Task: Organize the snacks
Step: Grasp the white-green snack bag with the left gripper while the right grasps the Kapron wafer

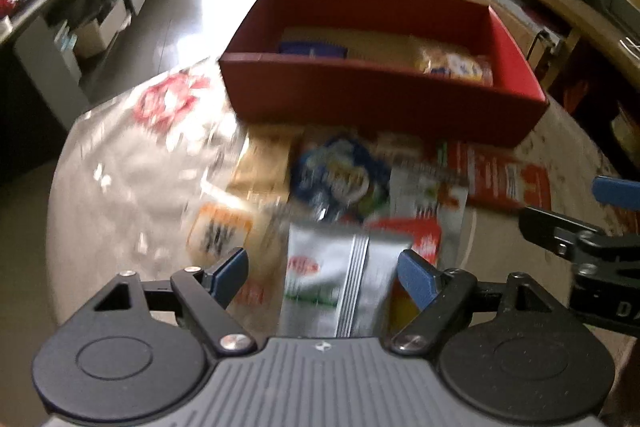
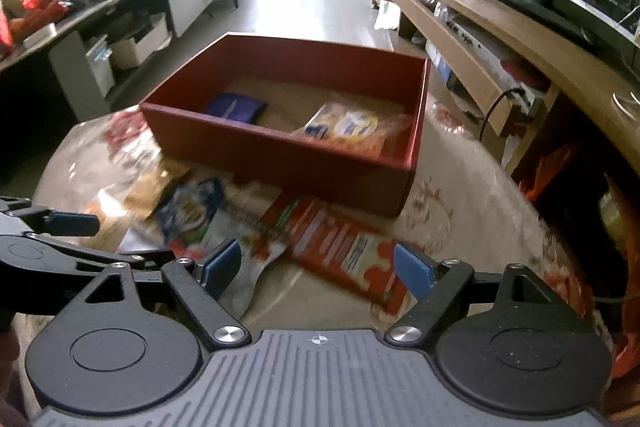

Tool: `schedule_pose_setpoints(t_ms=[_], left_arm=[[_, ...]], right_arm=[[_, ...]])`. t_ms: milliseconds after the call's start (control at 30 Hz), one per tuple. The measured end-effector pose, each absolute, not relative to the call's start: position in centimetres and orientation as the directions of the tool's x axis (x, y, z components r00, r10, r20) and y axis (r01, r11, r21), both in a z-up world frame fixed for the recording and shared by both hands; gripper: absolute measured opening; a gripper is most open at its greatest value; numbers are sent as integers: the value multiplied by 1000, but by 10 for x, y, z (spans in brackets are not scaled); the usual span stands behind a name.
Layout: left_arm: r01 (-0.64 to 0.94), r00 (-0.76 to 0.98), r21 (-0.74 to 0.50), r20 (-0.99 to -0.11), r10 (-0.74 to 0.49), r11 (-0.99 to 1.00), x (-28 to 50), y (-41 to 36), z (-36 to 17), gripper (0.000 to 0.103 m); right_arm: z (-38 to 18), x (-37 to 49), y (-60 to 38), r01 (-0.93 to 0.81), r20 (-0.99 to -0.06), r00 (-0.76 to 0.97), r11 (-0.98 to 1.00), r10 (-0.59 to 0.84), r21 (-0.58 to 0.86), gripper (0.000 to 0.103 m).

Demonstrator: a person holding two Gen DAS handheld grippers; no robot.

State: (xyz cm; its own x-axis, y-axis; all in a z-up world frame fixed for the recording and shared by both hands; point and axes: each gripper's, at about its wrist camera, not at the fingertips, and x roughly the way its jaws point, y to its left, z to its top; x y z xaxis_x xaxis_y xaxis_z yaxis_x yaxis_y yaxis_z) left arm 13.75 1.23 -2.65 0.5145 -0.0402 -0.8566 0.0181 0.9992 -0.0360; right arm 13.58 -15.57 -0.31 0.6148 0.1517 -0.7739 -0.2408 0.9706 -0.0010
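Currently both grippers tilt steeply down over the snack pile on the near side of the red box (image 2: 288, 163). Left gripper (image 1: 322, 273): jaws spread, silver packet (image 1: 340, 283) between them, pads not pressing it. Right gripper (image 2: 318, 267): jaws spread, nothing gripped, above an orange packet (image 2: 340, 247). Inside the box: blue packet (image 2: 236, 107) and yellow packet (image 2: 348, 127).
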Motion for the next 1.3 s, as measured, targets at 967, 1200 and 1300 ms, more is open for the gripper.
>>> schedule_pose_setpoints(t_ms=[967,1200,1300], left_arm=[[39,415,-94,-904,-102,995,111,5,-60,75],[73,411,-100,-903,-121,992,105,1,-56,62],[91,409,-93,-904,-123,991,103,-1,-57,63]], right_arm=[[-24,42,-220,-76,-832,547,995,92,60,92],[-41,37,-220,-77,-868,493,997,55,20,93],[-54,42,-217,-96,-892,451,995,32,-13,93]])
